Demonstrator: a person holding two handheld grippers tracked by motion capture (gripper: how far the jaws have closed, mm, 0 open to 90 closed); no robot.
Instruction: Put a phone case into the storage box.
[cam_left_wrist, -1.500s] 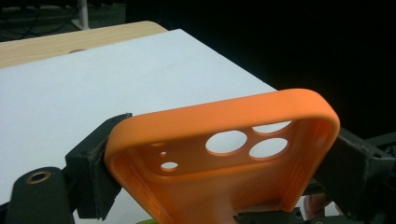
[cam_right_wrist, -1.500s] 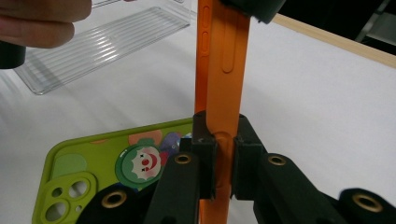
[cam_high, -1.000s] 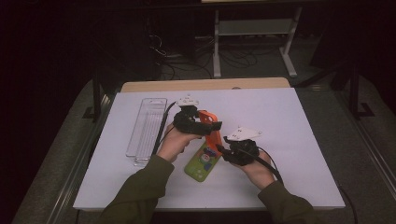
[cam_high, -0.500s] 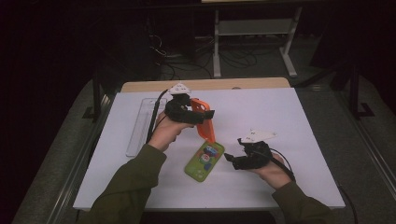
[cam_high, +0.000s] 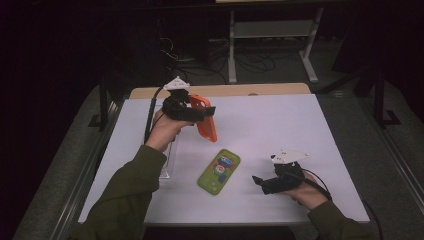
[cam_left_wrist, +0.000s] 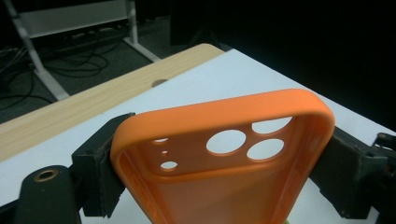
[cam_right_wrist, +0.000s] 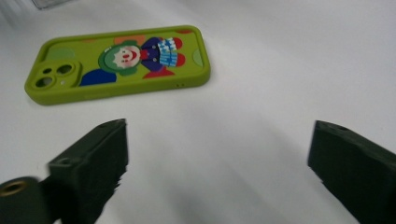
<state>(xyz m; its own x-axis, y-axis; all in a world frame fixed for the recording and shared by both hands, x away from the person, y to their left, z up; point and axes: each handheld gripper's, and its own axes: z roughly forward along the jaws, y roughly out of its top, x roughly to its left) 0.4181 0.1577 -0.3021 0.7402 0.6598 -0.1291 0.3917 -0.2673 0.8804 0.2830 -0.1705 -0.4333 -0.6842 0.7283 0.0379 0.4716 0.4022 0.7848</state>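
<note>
My left gripper (cam_high: 202, 116) is shut on an empty orange phone case (cam_high: 205, 119), held up above the white table (cam_high: 280, 125) at the back left. In the left gripper view both pads clamp the case's (cam_left_wrist: 219, 154) side walls, its camera cut-outs facing me. A green phone with a clown picture (cam_high: 219, 171) lies flat at the table's front centre. My right gripper (cam_high: 257, 181) rests low to its right, jaws wide and just opened, nothing between them. In the right gripper view the green phone (cam_right_wrist: 119, 58) lies a little beyond the jaws.
A clear plastic tray (cam_high: 170, 157) lies along the left side, partly behind my left forearm. A bare wooden strip (cam_high: 240, 90) runs along the table's far edge. Beyond it are a metal stand (cam_high: 270, 30) and cables on a dark floor.
The left gripper has lifted the orange case up and back to the left, off the green phone. The right gripper has let go of the phone, opened, and drawn away to the right.
</note>
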